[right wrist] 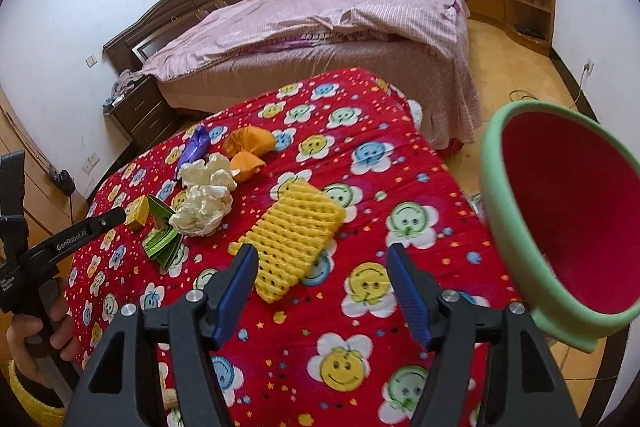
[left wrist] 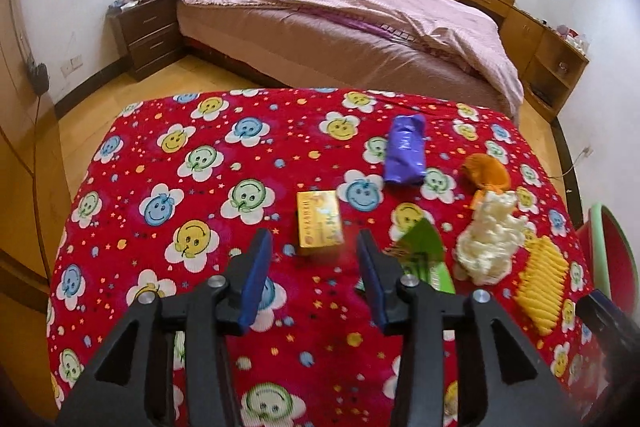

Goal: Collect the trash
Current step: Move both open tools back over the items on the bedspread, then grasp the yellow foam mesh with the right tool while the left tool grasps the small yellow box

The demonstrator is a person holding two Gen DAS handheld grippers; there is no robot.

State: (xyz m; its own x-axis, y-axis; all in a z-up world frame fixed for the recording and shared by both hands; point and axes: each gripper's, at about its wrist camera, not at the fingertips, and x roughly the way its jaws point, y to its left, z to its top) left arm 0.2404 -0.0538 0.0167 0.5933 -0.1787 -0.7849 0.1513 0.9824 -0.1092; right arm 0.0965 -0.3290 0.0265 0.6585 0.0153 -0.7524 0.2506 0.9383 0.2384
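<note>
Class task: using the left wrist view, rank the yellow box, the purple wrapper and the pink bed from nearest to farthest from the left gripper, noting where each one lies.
From the left gripper:
1. Yellow box, just ahead of the open fingertips on the red cloth.
2. Purple wrapper, farther ahead and to the right, near the cloth's far edge.
3. Pink bed, beyond the table across the floor.

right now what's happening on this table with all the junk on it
A person holds a claw tool in each hand over a table with a red smiley-flower cloth. Both are open and empty. The left claw points at a small yellow box; the right claw hovers by a yellow foam net. A purple wrapper, orange wrapper, crumpled white paper and green packet lie loose too. A green-rimmed red bin waits at the right; nothing visible inside.
</note>
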